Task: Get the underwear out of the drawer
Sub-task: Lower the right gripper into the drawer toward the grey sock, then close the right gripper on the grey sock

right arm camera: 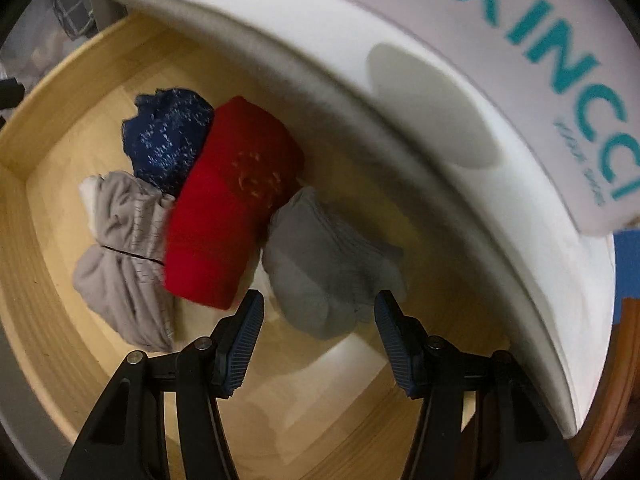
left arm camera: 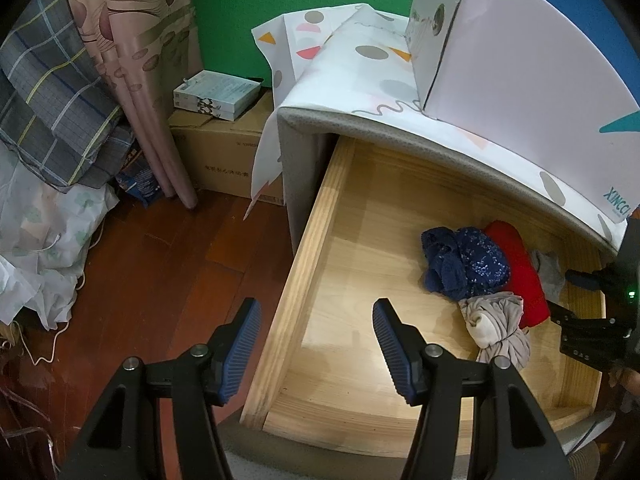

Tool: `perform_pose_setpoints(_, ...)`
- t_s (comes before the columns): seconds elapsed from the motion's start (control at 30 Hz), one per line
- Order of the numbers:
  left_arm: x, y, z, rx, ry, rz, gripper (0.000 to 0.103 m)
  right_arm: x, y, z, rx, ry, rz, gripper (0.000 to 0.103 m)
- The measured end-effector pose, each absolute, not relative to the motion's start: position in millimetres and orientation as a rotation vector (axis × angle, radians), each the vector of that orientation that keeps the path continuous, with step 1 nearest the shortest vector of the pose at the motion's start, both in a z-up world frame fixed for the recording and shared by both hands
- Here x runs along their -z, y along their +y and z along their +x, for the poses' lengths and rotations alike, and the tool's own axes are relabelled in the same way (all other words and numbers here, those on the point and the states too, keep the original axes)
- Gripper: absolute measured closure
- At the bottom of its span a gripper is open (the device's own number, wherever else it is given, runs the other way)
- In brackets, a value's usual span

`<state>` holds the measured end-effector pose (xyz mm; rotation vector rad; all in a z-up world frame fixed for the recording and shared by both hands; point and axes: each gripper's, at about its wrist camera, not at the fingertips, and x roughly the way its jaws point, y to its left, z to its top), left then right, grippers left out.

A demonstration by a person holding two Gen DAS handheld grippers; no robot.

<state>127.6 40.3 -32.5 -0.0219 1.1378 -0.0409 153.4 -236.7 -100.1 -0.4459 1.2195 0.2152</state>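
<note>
**Two open grippers at a drawer of rolled underwear**

On the far left a checked blanket (left arm camera: pixel 52 92) lies in a heap over a pale plastic bag (left arm camera: pixel 44 240). Next to it stands a pink patterned curtain (left arm camera: pixel 136 60), and its end touches the dark wood floor (left arm camera: pixel 168 264). Behind that sits a brown cardboard box (left arm camera: pixel 216 152) with a small white box (left arm camera: pixel 216 94) on top.

The left gripper (left arm camera: pixel 316 350) hangs over the left wall of the open wooden drawer (left arm camera: pixel 304 256). Its jaws are wide apart and hold nothing. One finger is over the floor and the other is over the drawer.

Inside the drawer, near the back right, four bundles of underwear lie close together. The blue underwear (left arm camera: pixel 466 262) is at the back left. The beige underwear (left arm camera: pixel 498 326) is in front of it. The red underwear (left arm camera: pixel 520 272) touches both of them. The gray underwear (right arm camera: pixel 328 264) is just to the right of the red one.

The right gripper (right arm camera: pixel 320 340) is down in the drawer. Its jaws are wide apart and hold nothing. The gray underwear lies just in front of the gap between them.

Above the drawer is the white cabinet top with a spotted cloth (left arm camera: pixel 360 80) and a white box (left arm camera: pixel 520 80) with teal letters on it.
</note>
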Motion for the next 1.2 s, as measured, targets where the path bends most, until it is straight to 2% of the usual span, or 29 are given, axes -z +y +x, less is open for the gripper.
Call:
perform_pose_setpoints(0.33,33.1,42.9,127.6,0.041,1.14,-0.025,0.043,128.2,-232.6,170.8,-0.227,1.26,-0.489,0.051)
perform_pose_setpoints(0.53,33.5,43.0,127.3,0.043,1.14,-0.026,0.043,128.4,-236.8,174.3,-0.27,1.296,-0.417,0.055)
perform_pose_setpoints(1.03,33.3,42.2,126.6,0.045,1.136,-0.03,0.043,132.5,-227.1,142.3,-0.408,1.465,-0.233,0.056)
perform_pose_setpoints(1.2,32.4,41.8,126.3,0.048,1.134,-0.032,0.043,124.1,-223.4,132.3,-0.404,1.452,-0.238,0.056)
